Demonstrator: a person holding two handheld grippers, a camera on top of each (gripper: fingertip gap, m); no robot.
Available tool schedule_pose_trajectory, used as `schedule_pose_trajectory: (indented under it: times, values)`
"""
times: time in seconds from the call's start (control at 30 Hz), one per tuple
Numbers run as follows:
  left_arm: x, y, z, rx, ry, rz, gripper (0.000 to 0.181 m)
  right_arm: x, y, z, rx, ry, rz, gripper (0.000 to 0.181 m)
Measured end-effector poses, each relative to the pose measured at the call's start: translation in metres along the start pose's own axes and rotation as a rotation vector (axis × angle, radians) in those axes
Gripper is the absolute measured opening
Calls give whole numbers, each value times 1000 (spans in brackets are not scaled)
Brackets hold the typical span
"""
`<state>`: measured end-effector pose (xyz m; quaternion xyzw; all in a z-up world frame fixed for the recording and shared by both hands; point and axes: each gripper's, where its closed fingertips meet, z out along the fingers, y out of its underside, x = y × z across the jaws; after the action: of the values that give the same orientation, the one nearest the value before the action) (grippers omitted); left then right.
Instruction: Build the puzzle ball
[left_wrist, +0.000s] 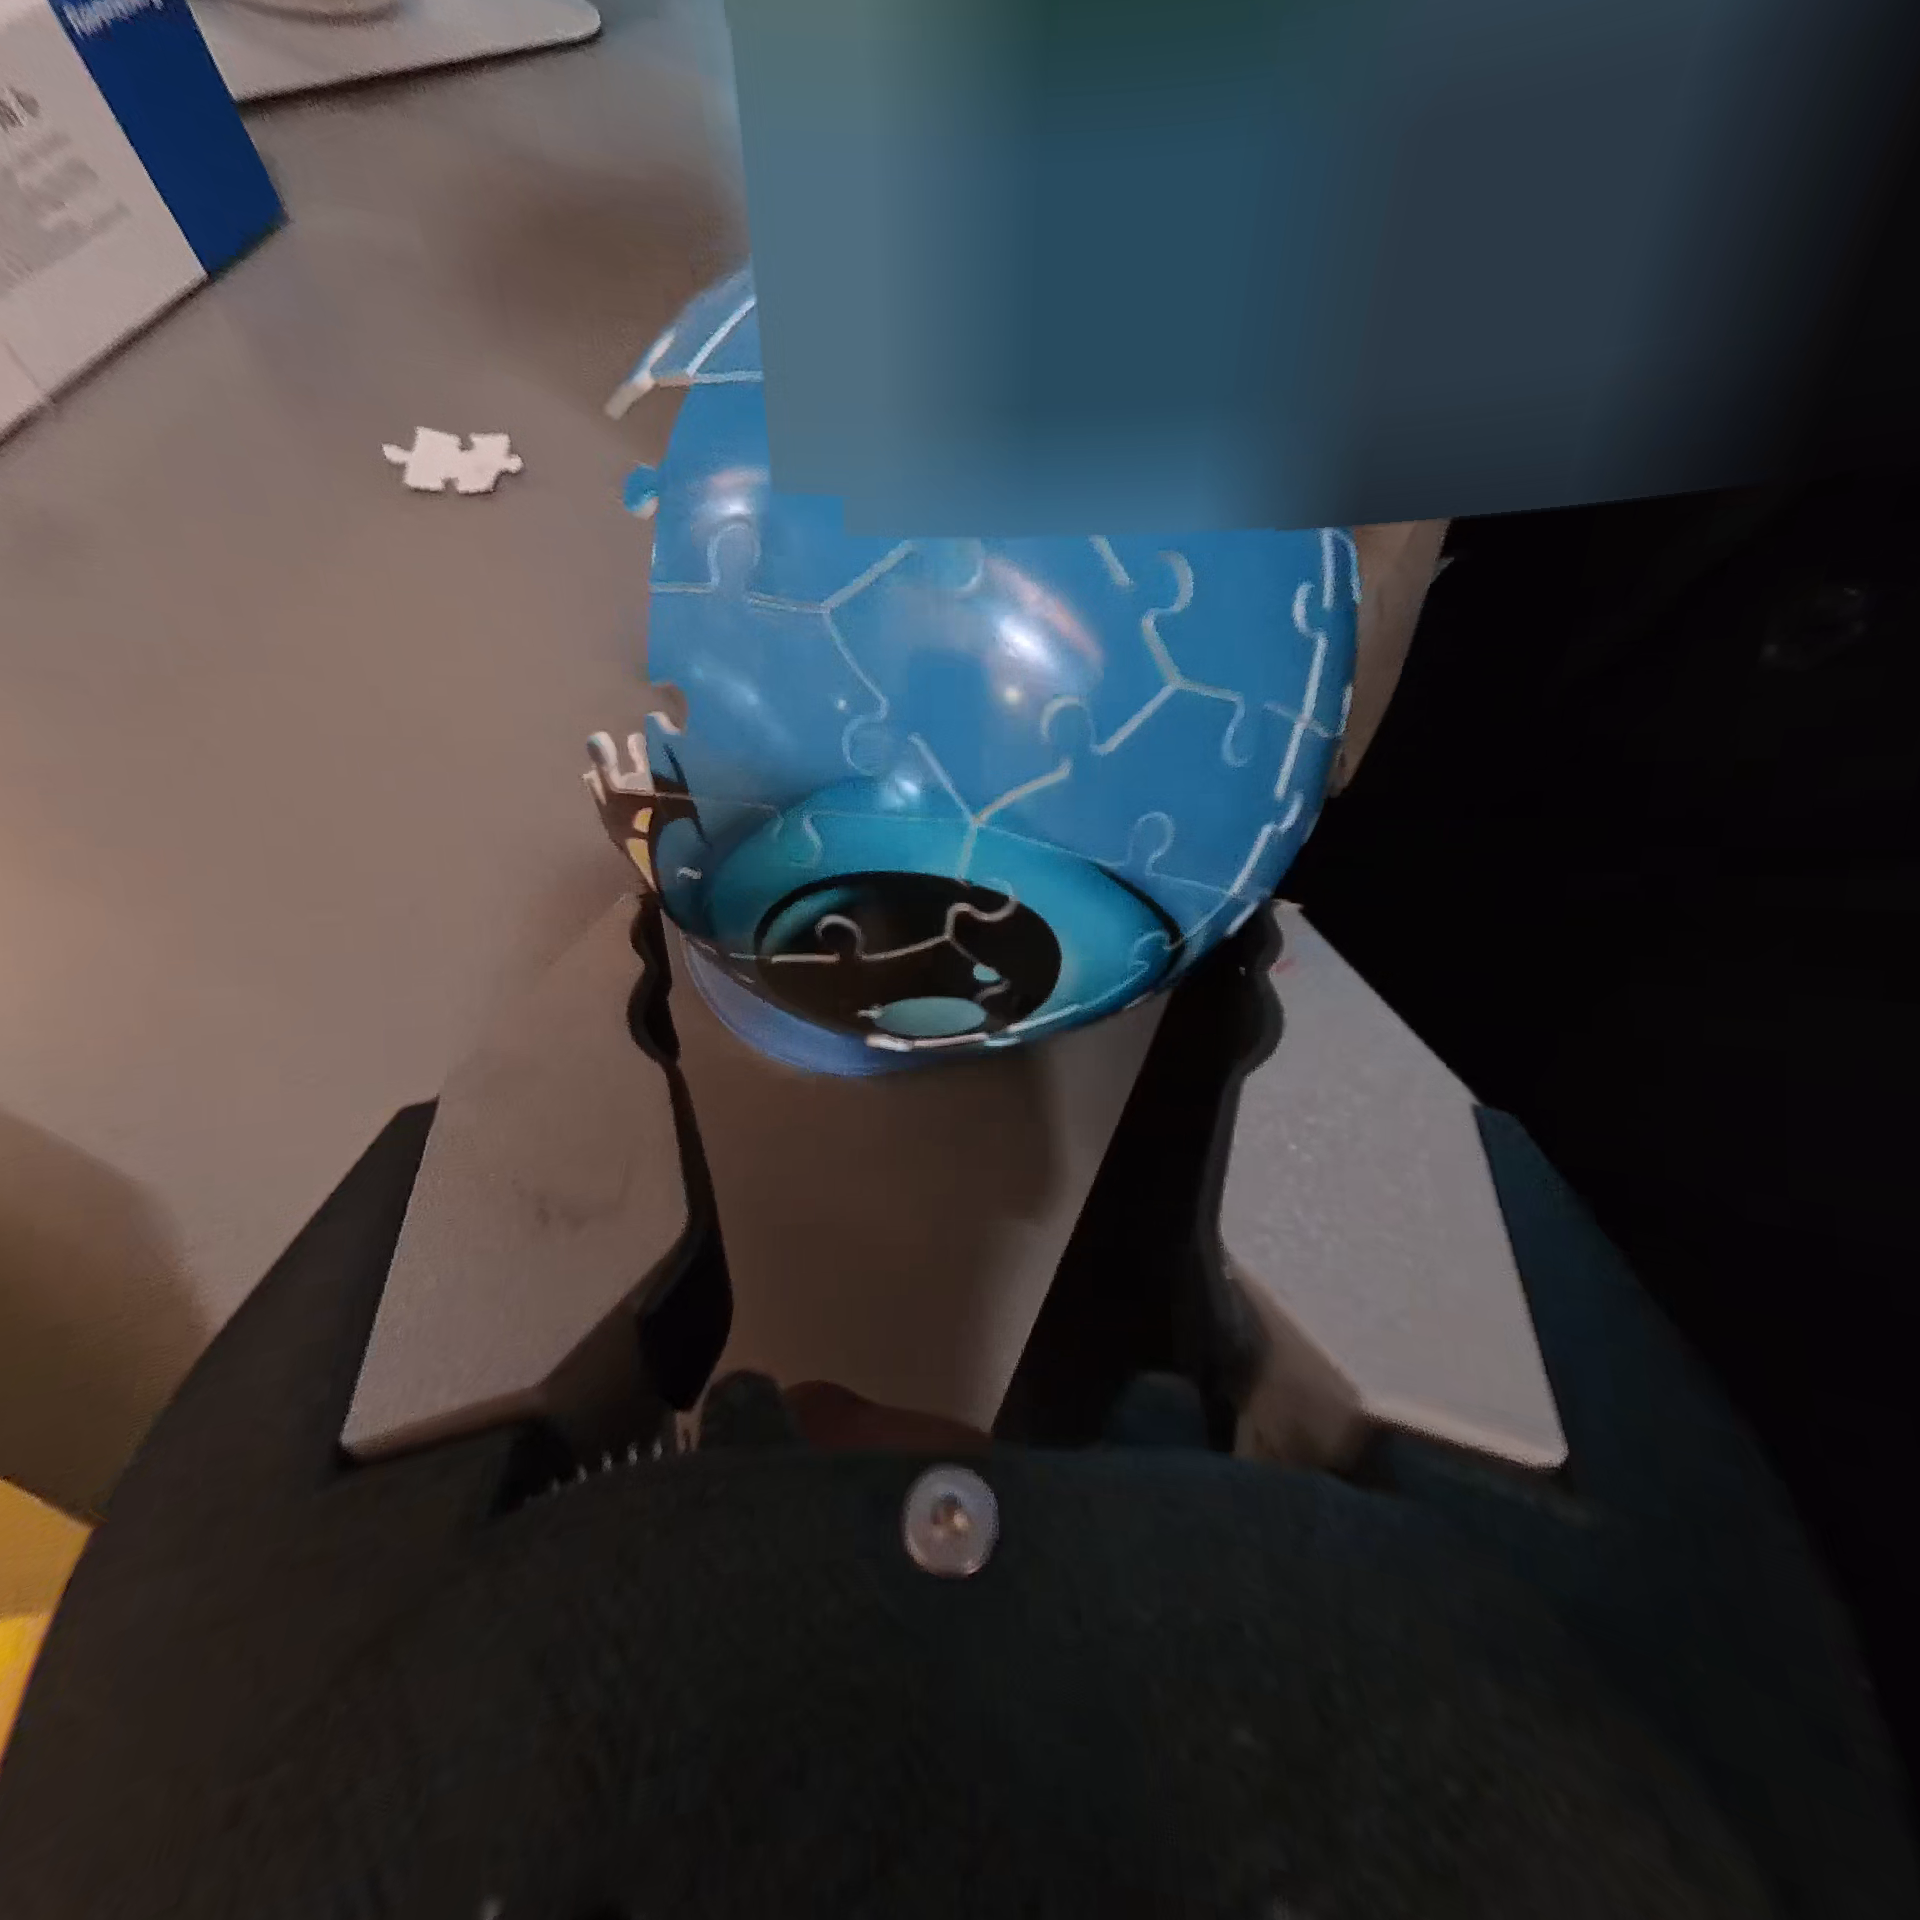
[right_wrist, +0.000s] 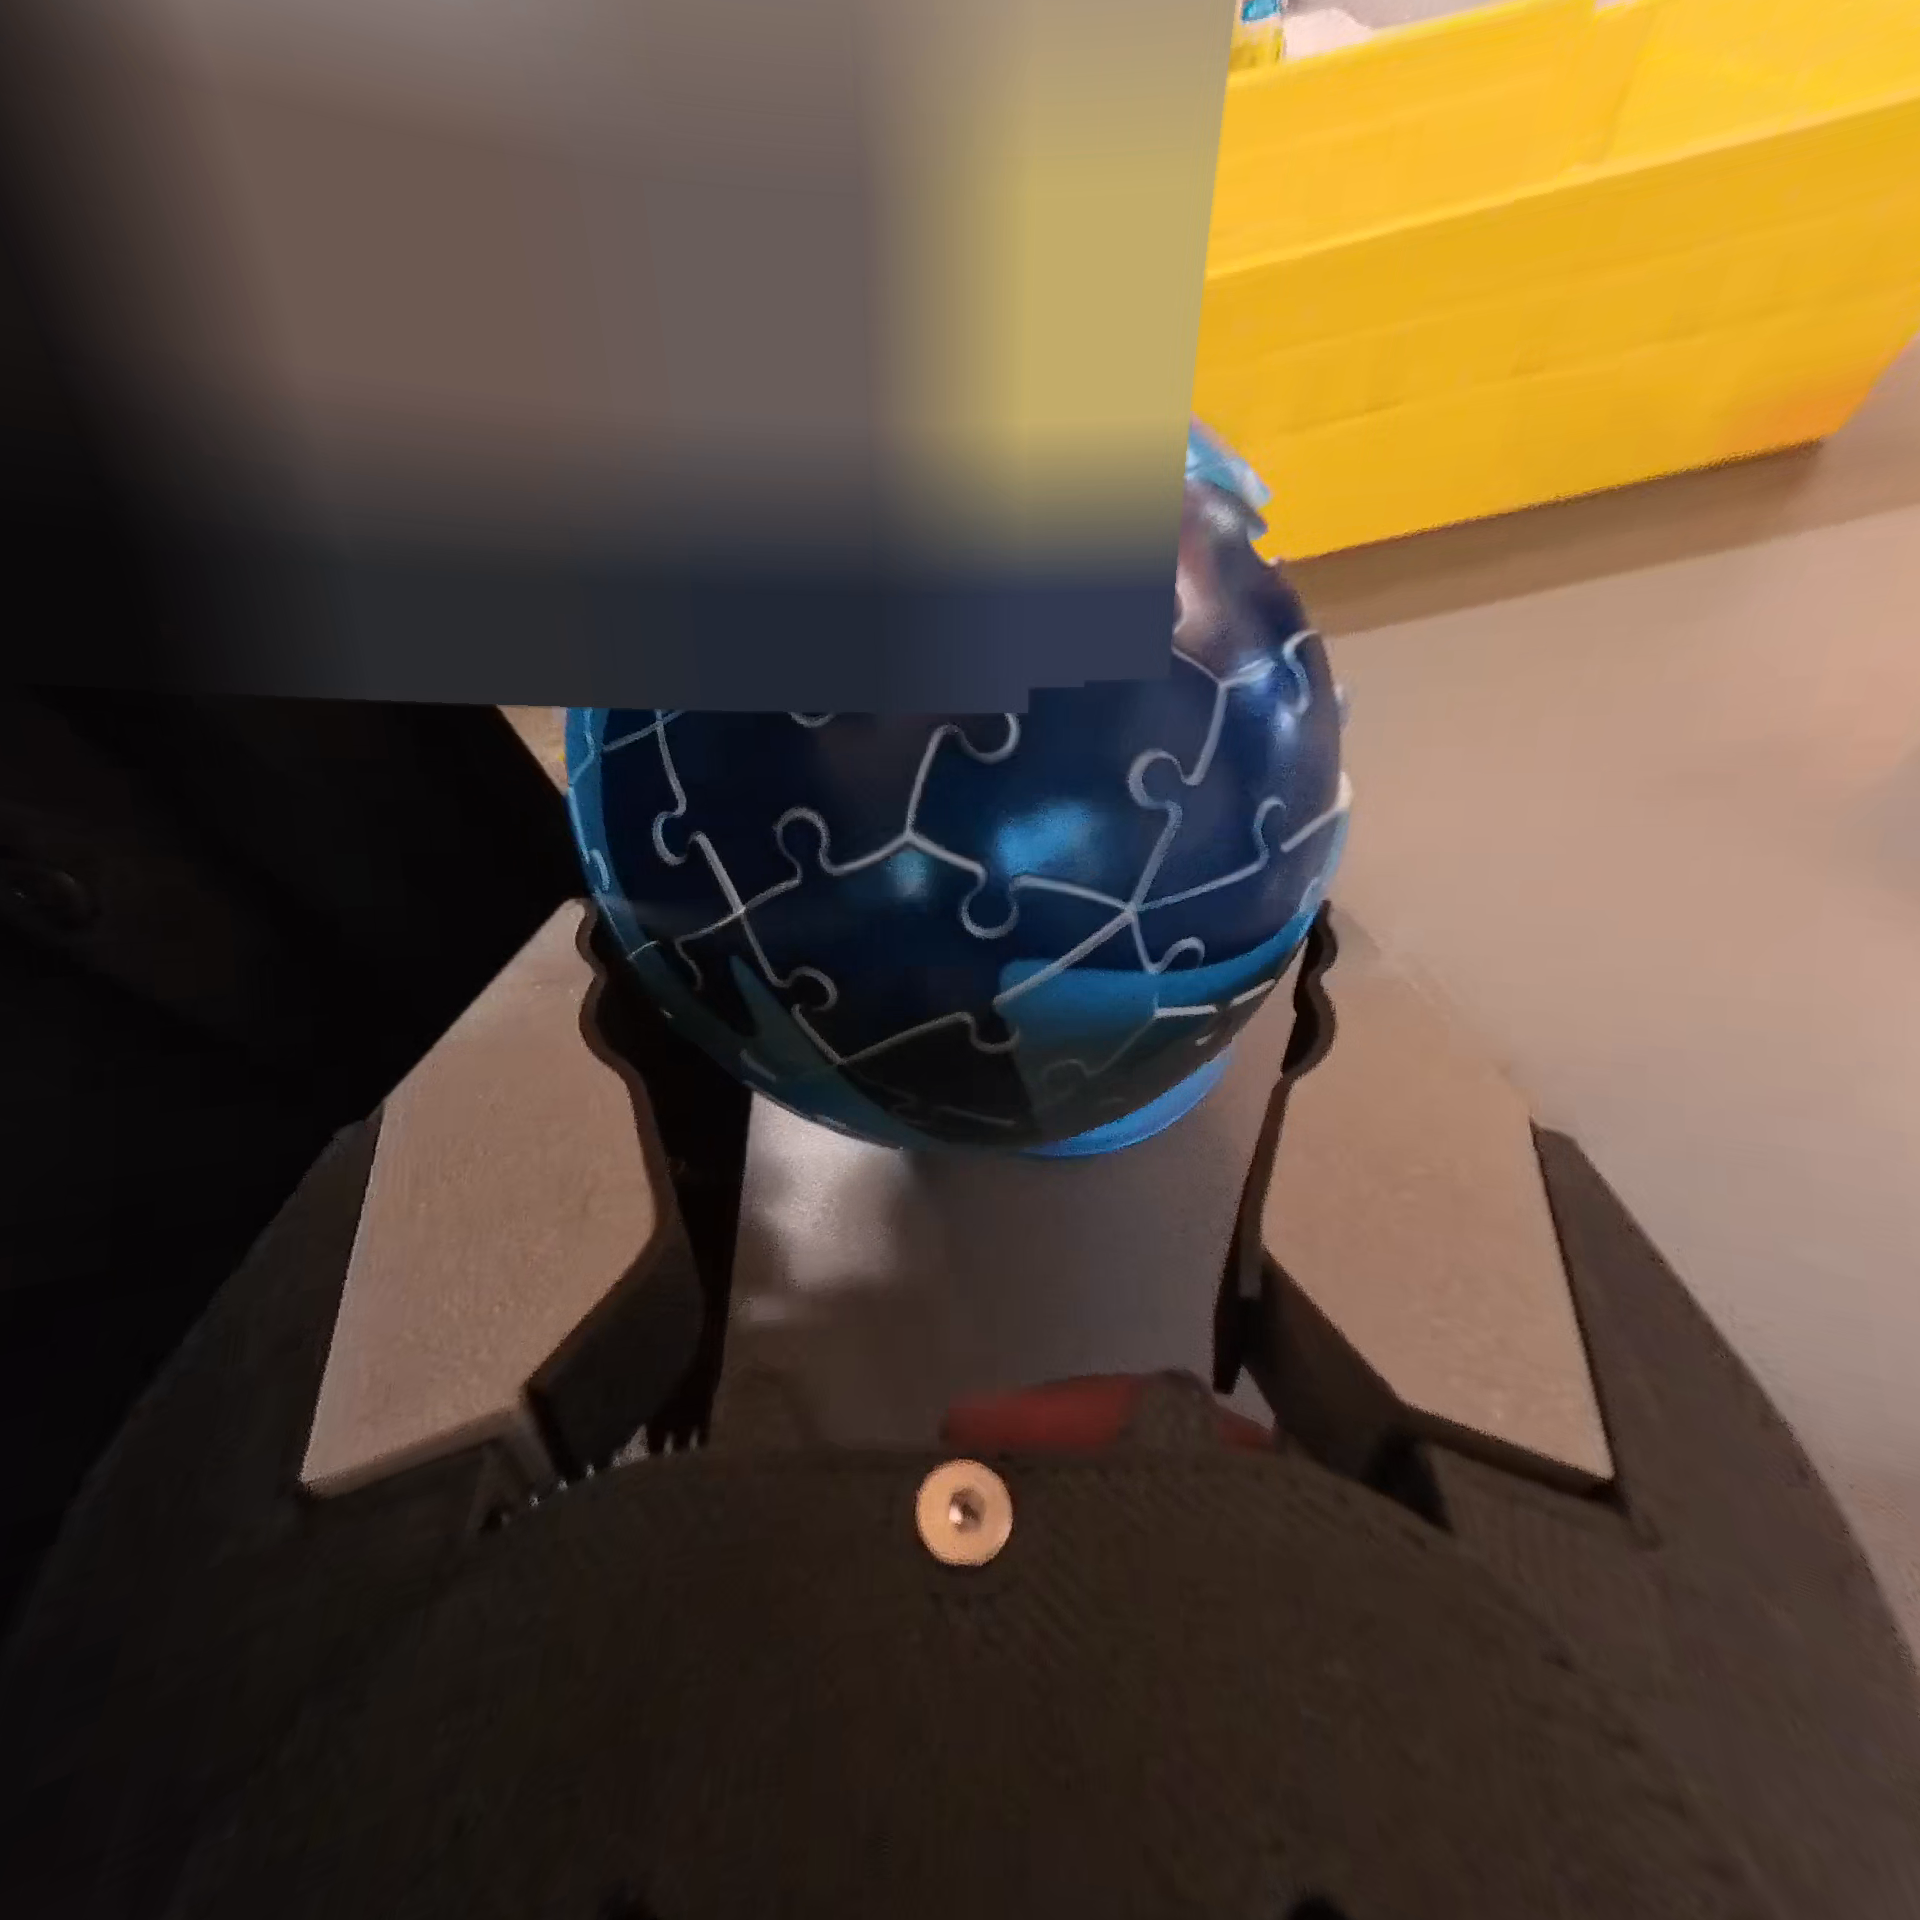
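Note:
In the left wrist view a glossy blue puzzle ball (left_wrist: 997, 727) with a dark ringed circle on its near side sits between my left gripper's (left_wrist: 956, 930) fingers, which press its lower sides. Its left edge is ragged, and white piece backs (left_wrist: 615, 774) show there. In the right wrist view my right gripper (right_wrist: 956, 951) grips a darker blue part of the puzzle ball (right_wrist: 935, 894) the same way. A blurred patch hides the top of the ball in both views. I cannot tell whether both grippers hold one ball or two parts.
A loose white puzzle piece (left_wrist: 453, 460) lies on the grey table (left_wrist: 312, 727) left of the ball. A white and blue box (left_wrist: 114, 197) stands at the far left. A yellow bin (right_wrist: 1558, 270) stands at the back right in the right wrist view.

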<state>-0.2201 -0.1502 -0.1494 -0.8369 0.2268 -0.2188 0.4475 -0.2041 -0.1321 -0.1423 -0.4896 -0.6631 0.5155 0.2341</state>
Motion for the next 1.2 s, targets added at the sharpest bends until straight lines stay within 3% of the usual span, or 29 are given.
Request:
schedule_pose_trajectory:
  times: [0.17,0.37,0.57,0.73,1.03,1.2]
  values:
    - [-5,10,2,-40,34,-27,109,2,20,8,-58,-39,60,126]
    - [-4,18,-4,-11,79,22,105,-1,24,4,-88,-62,-32,120]
    - [-10,28,-9,17,39,90,102,8,12,-26,35,-34,-120,111]
    - [-9,24,-4,46,43,85,101,10,5,-35,108,-80,-8,99]
    - [-19,27,4,-21,-36,345,106,2,7,-15,66,99,-292,112]
    - [-21,26,13,-25,-41,394,108,7,12,-2,1,193,-410,113]
